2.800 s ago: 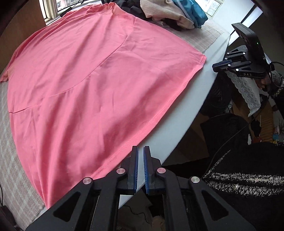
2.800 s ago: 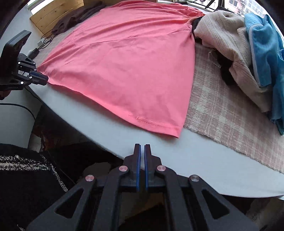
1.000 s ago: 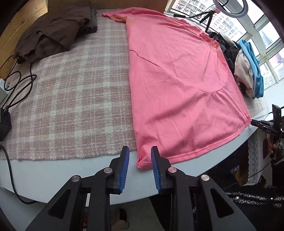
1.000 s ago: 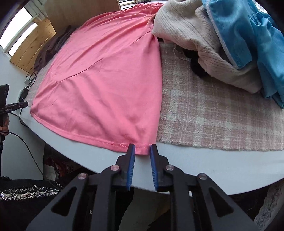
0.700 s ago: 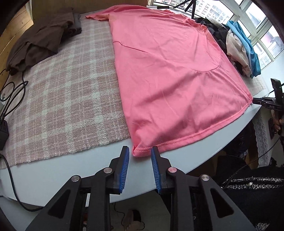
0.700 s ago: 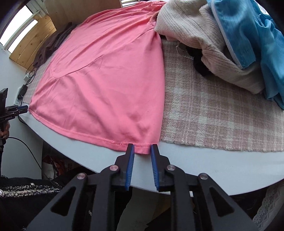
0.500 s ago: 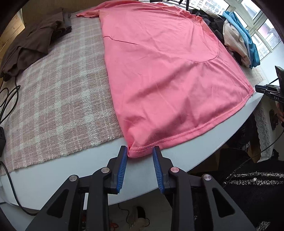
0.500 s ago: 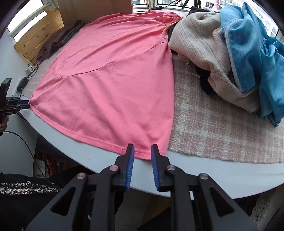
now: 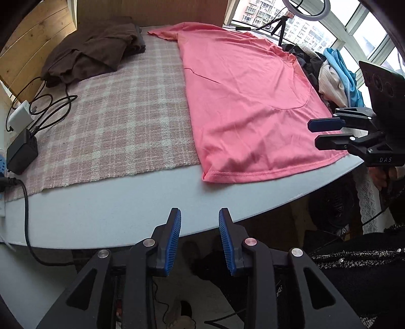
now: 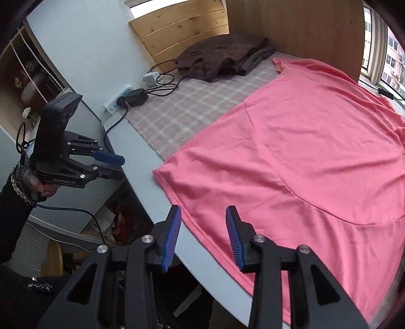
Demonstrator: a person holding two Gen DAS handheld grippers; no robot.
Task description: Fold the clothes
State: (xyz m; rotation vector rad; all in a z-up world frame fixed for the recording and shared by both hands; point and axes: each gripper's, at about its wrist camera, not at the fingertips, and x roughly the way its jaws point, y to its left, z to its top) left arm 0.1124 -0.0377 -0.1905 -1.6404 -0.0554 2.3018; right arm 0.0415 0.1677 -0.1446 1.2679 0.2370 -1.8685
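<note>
Plaid blanket (image 9: pixel 121 121) covering grey table (image 9: pixel 106 212) | black adapter (image 9: pixel 21 150) and white charger (image 9: pixel 19 117) lying at left edge | ring light (image 9: pixel 306 11) standing by window

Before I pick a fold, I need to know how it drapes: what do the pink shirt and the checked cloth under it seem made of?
The pink shirt looks like thin, matte jersey knit: it lies limp with soft wrinkles and a stitched hem. The checked cloth looks like thicker, fuzzy woven wool or a blend, with a frayed front edge. Exact fibres cannot be told.
</note>
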